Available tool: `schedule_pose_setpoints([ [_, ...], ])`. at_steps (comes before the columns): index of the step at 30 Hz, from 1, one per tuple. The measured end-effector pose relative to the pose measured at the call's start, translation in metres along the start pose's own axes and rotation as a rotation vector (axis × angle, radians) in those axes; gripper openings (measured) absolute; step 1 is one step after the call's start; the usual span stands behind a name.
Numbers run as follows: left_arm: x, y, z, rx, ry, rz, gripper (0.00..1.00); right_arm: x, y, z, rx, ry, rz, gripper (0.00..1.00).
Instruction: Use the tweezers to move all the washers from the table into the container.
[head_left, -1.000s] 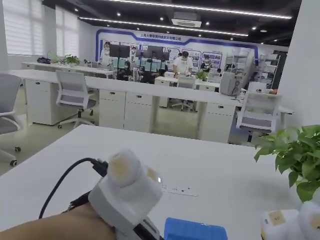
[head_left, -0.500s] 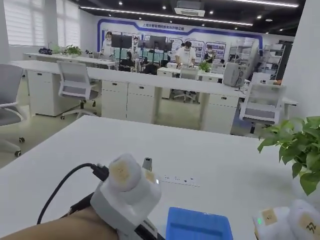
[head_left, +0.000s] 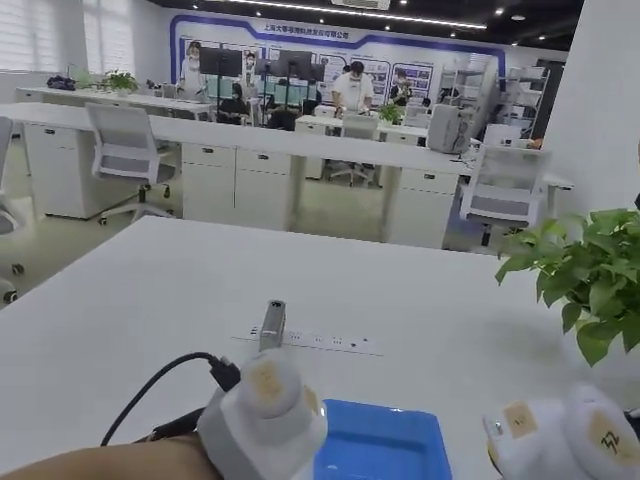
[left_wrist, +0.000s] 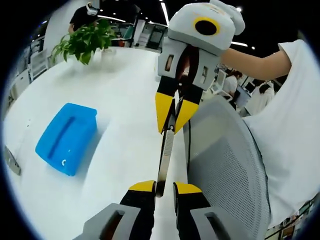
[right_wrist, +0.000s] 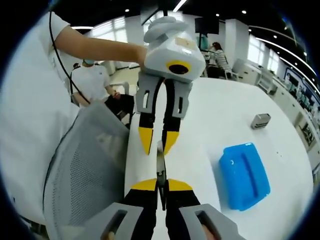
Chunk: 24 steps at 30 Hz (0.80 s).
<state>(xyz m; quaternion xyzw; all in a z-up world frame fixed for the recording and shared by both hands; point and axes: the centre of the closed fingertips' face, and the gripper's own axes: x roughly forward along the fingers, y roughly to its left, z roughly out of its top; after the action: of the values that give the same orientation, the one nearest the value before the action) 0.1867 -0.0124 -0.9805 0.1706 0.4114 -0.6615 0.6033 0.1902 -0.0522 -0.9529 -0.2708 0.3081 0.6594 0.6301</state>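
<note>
Small grey box stood on white tabletop, leafy plant placed at its right, grey mesh chair back seen alongside.

Grippers x2: left gripper, right gripper. Then tweezers x1, blue container x1, plant x1. Also small grey box x1, poss. an adapter.

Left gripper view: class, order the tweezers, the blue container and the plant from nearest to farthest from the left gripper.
1. The tweezers: straight ahead, one end between the jaws of the left gripper.
2. The container: on the table, to the view's left.
3. The plant: at the table's far end, upper left.
</note>
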Motion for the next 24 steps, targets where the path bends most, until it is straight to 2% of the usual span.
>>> schedule_pose_setpoints([
  [4,0.000,0.004,-0.002,-0.034,0.001,-0.020,0.03,0.003,0.001,-0.005,-0.012,0.002,0.002,0.01],
  [8,0.001,0.007,-0.002,-0.070,0.009,-0.017,0.02,0.006,-0.002,-0.007,-0.005,-0.003,-0.006,0.01],
  [10,0.001,0.009,-0.002,-0.058,0.005,0.008,0.01,0.008,-0.006,-0.012,-0.007,0.015,-0.028,0.02],
  [12,0.002,0.017,-0.002,-0.045,0.018,0.072,0.00,0.010,-0.009,-0.015,-0.005,0.023,-0.036,0.03],
  [14,0.004,0.018,-0.001,0.015,0.039,0.106,0.00,0.013,-0.012,-0.022,0.008,0.050,-0.044,0.06],
  [15,0.005,0.019,0.000,0.047,0.048,0.130,0.00,0.015,-0.014,-0.028,-0.002,0.083,-0.057,0.04],
  [16,0.006,0.020,-0.001,0.056,0.061,0.147,0.00,0.017,-0.015,-0.031,-0.013,0.090,-0.061,0.05],
  [18,0.011,0.020,-0.006,0.082,0.110,0.170,0.00,0.020,-0.016,-0.034,0.012,0.084,-0.061,0.05],
  [19,0.014,0.022,-0.007,0.096,0.119,0.197,0.00,0.022,-0.016,-0.037,0.029,0.090,-0.061,0.05],
  [21,0.018,0.021,-0.008,0.100,0.131,0.212,0.00,0.025,-0.017,-0.043,0.035,0.103,-0.066,0.06],
  [24,0.023,0.023,-0.010,0.119,0.162,0.262,0.00,0.030,-0.018,-0.052,0.046,0.133,-0.078,0.07],
])
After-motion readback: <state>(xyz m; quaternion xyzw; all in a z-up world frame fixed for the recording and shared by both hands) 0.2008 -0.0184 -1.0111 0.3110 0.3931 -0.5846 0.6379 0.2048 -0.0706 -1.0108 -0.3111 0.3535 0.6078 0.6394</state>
